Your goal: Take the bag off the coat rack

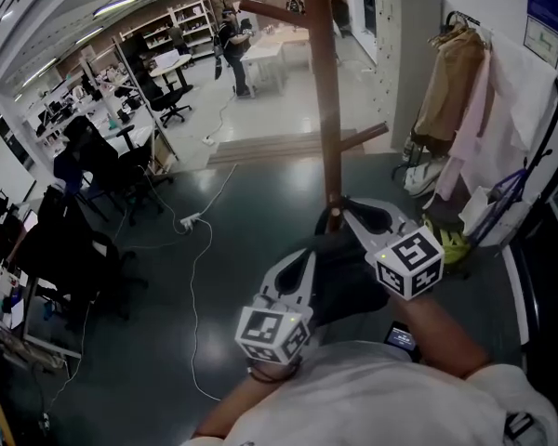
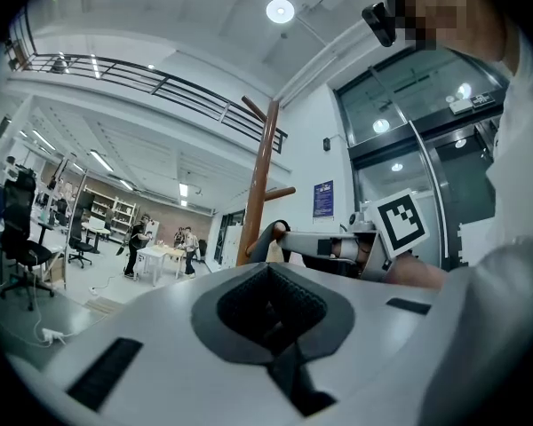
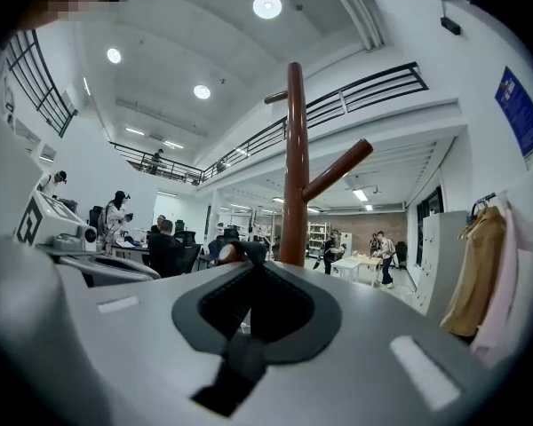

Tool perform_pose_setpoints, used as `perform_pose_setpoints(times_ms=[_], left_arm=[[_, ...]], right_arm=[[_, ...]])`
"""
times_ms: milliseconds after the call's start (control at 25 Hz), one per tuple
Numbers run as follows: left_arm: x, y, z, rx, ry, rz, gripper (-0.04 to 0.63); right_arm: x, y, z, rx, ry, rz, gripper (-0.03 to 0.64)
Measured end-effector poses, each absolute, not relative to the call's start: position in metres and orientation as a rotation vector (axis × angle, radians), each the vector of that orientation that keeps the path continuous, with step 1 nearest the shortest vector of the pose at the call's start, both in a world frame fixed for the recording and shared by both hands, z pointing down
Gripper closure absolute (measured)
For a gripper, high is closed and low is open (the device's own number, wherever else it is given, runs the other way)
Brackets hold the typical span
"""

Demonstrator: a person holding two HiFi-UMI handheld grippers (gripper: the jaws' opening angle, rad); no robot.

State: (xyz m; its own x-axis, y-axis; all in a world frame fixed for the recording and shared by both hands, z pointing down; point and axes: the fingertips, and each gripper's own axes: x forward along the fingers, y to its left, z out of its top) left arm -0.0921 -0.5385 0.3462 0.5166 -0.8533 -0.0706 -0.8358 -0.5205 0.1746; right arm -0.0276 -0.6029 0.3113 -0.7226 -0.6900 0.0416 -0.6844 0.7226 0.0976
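Two tongs, one bag, one coat rack, and a few background items.

1. Left tongs (image 1: 309,252): jaws drawn fully together, tips meeting. Its own view shows only the dark ridged pads pressed against each other. The tips lie over the near-left edge of the bag; whether they pinch any of it cannot be told.
2. Right tongs (image 1: 340,208): jaws likewise closed tip to tip, with the tips right against the low part of the rack's pole. A dark rounded lump (image 3: 235,251) with a brown end sits just beyond the tips; whether they grip it cannot be told.
3. Bag (image 1: 349,282): black, outline vague. It lies between the two tongs, under the right pair and just right of the left pair, on the near side of the pole.
4. Coat rack (image 1: 324,91): brown wooden pole rising straight ahead of both tongs, with one slanted peg (image 1: 365,136) above the right tongs.
5. Coats (image 1: 451,82): tan and pink, hanging well to the right of the right tongs.
6. Socket strip (image 1: 188,219): white, with a cable, left of the left tongs.
7. Office chairs (image 1: 167,100): far ahead and left of the left tongs.
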Motion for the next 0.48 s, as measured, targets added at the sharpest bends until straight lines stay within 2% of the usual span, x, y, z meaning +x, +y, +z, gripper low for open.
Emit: perform_pose_setpoints(times_ms=[480], left_arm=[[-0.122, -0.491, 0.348, 2.674, -1.364, -0.209, 0.589]], right_arm=[[-0.036, -0.555, 0.297, 1.322, -2.794, -0.152, 0.588]])
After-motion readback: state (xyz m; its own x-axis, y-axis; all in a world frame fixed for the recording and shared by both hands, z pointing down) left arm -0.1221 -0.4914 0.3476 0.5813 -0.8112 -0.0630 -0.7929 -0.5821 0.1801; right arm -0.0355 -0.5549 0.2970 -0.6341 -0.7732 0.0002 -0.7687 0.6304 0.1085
